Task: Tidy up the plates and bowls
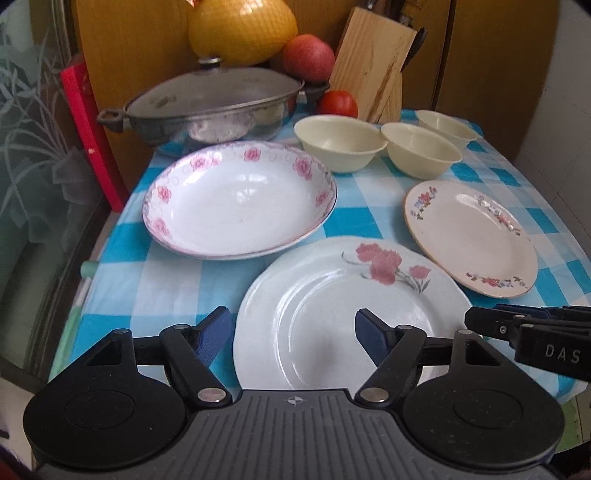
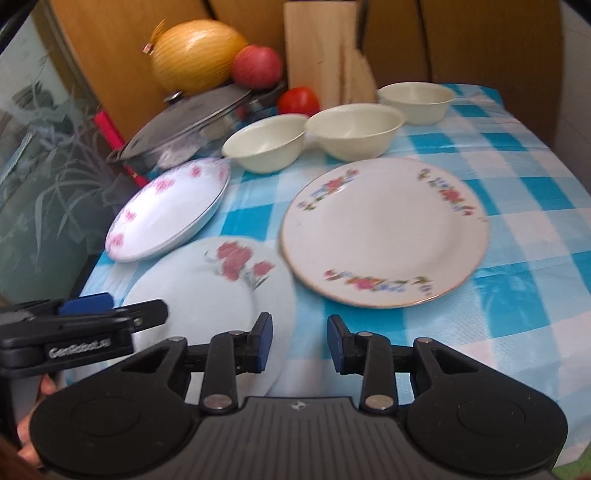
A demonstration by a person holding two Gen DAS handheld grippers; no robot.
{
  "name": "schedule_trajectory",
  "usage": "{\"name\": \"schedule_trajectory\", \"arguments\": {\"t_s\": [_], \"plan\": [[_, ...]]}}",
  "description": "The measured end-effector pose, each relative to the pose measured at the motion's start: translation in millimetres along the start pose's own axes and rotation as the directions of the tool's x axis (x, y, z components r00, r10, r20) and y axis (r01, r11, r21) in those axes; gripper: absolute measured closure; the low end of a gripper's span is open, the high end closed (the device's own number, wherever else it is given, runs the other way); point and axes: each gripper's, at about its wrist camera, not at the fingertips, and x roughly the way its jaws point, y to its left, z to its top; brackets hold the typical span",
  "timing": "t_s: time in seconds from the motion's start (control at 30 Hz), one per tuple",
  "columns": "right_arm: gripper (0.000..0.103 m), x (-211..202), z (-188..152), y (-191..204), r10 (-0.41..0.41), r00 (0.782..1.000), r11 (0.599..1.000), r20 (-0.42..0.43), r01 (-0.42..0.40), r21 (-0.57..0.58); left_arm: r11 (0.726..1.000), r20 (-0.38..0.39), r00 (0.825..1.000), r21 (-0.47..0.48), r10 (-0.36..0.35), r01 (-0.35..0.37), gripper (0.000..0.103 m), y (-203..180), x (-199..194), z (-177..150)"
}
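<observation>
Three plates lie on the blue checked tablecloth: a deep pink-rose plate [image 1: 240,199] [image 2: 170,210], a white plate with a red flower [image 1: 347,314] [image 2: 210,295] nearest me, and a cream plate with small flowers [image 1: 472,236] [image 2: 384,232]. Three cream bowls [image 1: 340,142] [image 1: 421,147] [image 1: 447,127] stand in a row behind them, also in the right wrist view [image 2: 266,142] [image 2: 354,129] [image 2: 415,99]. My left gripper [image 1: 293,332] is open above the red-flower plate's near part. My right gripper [image 2: 299,341] is open and empty, at that plate's right edge.
A lidded metal pan [image 1: 214,107] stands at the back left with a yellow pomelo [image 1: 242,29] and an apple [image 1: 308,57] behind it. A tomato [image 1: 338,103] and a wooden knife block [image 1: 373,62] stand at the back. A glass panel [image 1: 33,147] lies left.
</observation>
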Motion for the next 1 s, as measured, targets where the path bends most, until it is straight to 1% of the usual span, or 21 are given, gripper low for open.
{"name": "schedule_trajectory", "arguments": {"t_s": [0.07, 0.1, 0.17, 0.2, 0.27, 0.37, 0.43, 0.5, 0.57, 0.67, 0.83, 1.0], "plan": [[0.069, -10, 4, -10, -0.008, 0.999, 0.999, 0.033, 0.007, 0.036, 1.000, 0.032, 0.999, 0.003, -0.011, 0.011, 0.019, -4, -5, 7], [0.065, -14, 7, -15, -0.022, 0.998, 0.999, 0.056, 0.019, 0.050, 1.000, 0.041, 0.999, 0.007, -0.031, 0.031, 0.019, -8, -5, 14], [0.060, -21, 15, -26, -0.063, 0.993, 0.995, 0.098, 0.055, 0.082, 0.997, 0.038, 0.997, 0.011, -0.073, 0.072, 0.018, -16, -2, 27], [0.059, -24, 19, -34, -0.091, 0.989, 0.991, 0.115, 0.078, 0.109, 0.995, 0.026, 0.995, 0.014, -0.099, 0.098, 0.018, -21, 3, 35], [0.059, -25, 27, -50, -0.144, 0.981, 0.980, 0.133, 0.122, 0.158, 0.991, -0.011, 0.991, 0.014, -0.134, 0.134, 0.018, -34, 18, 49], [0.058, -20, 36, -74, -0.222, 0.966, 0.956, 0.131, 0.189, 0.225, 0.988, -0.052, 0.988, 0.033, -0.148, 0.149, 0.019, -54, 43, 67], [0.058, -14, 38, -87, -0.244, 0.964, 0.945, 0.108, 0.211, 0.251, 0.987, -0.064, 0.986, 0.042, -0.152, 0.155, 0.019, -64, 55, 74], [0.058, -7, 37, -97, -0.228, 0.971, 0.939, 0.074, 0.199, 0.280, 0.986, -0.083, 0.985, 0.056, -0.153, 0.158, 0.018, -71, 67, 79], [0.058, -1, 38, -100, -0.217, 0.975, 0.937, 0.054, 0.192, 0.292, 0.988, -0.096, 0.985, 0.049, -0.145, 0.150, 0.019, -73, 79, 81], [0.058, 3, 40, -99, -0.236, 0.970, 0.940, 0.057, 0.213, 0.268, 0.984, -0.118, 0.978, 0.034, -0.171, 0.176, 0.019, -75, 93, 86], [0.058, 10, 46, -101, -0.224, 0.973, 0.941, 0.053, 0.202, 0.271, 0.979, -0.139, 0.970, 0.024, -0.199, 0.204, 0.019, -80, 112, 91], [0.058, 16, 50, -106, -0.197, 0.979, 0.941, 0.043, 0.177, 0.289, 0.972, -0.125, 0.966, 0.037, -0.228, 0.234, 0.019, -83, 119, 93]]}}
